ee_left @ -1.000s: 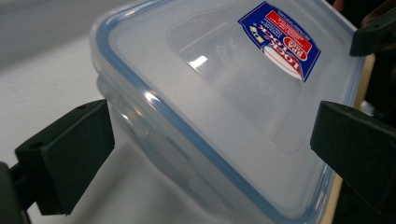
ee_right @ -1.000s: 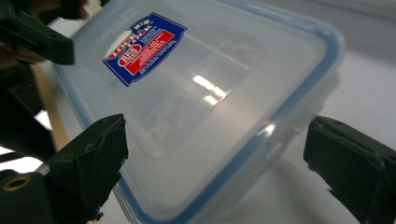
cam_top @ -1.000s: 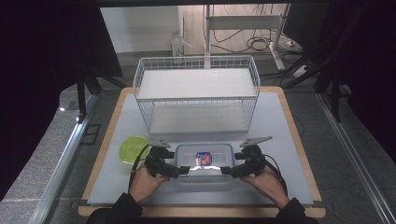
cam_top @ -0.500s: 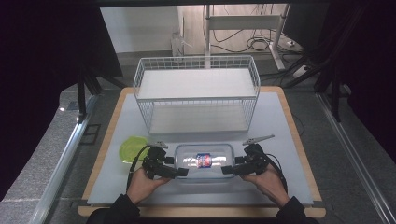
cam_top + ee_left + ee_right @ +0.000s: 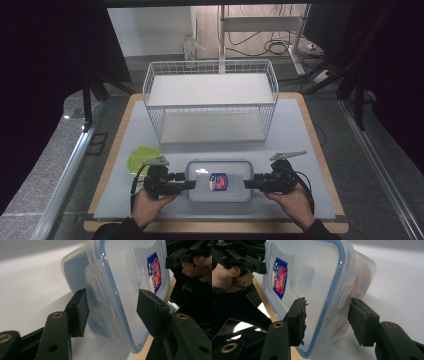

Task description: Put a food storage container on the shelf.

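Left gripper (image 5: 112,312) and right gripper (image 5: 325,322): jaws apart, just been closing, astride opposite end clips of lidded container (image 5: 218,180) on worktop (image 5: 295,125), no clamp visible.

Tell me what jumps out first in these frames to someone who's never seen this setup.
The clear plastic container with its blue-rimmed lid and red-and-blue sticker, at the near edge of the white table. The left gripper and right gripper flank its two short ends; their jaws have just been closing, each straddling a lid edge, with gaps on at least one side. Behind stands a white wire rack; a yellow-green disc lies left.
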